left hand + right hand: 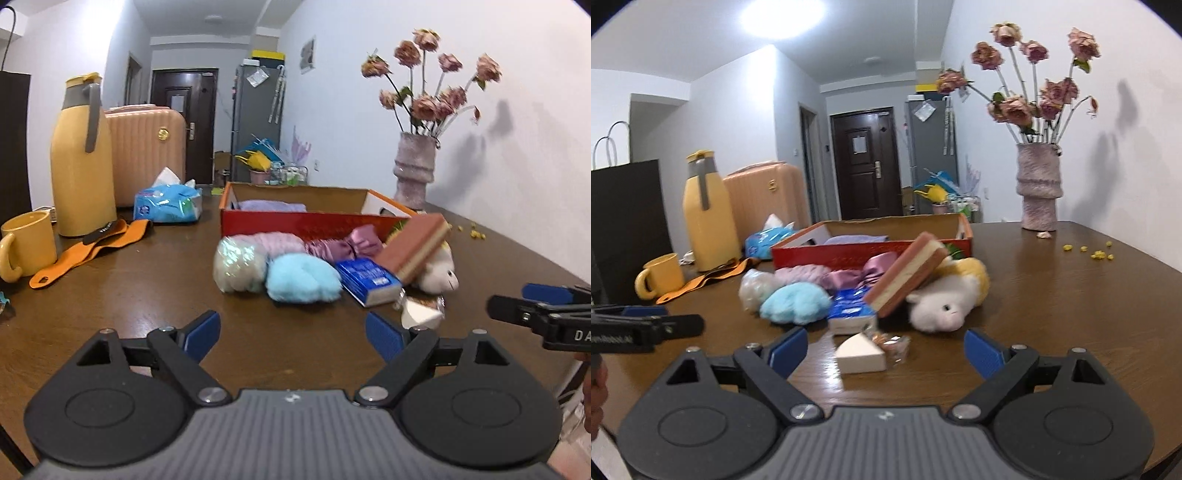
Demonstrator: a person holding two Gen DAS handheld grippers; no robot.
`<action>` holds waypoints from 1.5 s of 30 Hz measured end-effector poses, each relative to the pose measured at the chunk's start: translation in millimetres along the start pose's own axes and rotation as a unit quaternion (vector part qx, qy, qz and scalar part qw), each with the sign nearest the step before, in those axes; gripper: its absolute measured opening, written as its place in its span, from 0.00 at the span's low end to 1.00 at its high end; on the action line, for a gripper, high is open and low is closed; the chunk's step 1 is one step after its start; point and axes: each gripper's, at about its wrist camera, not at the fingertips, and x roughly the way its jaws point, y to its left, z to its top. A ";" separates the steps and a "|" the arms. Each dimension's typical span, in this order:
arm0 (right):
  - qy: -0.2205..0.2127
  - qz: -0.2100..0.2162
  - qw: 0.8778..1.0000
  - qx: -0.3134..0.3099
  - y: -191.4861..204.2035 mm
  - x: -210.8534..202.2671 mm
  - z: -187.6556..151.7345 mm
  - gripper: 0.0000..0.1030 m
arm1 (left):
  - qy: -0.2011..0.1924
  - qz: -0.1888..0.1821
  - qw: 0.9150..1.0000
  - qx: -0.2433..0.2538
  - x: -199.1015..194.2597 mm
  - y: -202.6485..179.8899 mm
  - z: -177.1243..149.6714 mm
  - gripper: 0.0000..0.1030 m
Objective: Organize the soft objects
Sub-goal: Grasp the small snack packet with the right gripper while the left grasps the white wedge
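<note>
Both tools are wide apart and hold nothing. The left tool [291, 334] and the right tool [884, 350] hang low over the table [147, 280]. Just ahead sits a white wedge [860, 356]. Behind it lies a heap: a blue puff [301, 278], a white plush [940, 304], a sponge [908, 275] and more. Farther back, the red box [314, 221] holds only a purple cloth [271, 206]. So most of the sorting looks left to do.
</note>
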 end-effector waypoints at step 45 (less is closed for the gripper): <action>0.115 0.065 0.988 -0.076 11.5 78.5 -6.2 0.17 | 0.086 -0.032 0.996 0.015 52.9 -35.9 12.7 0.25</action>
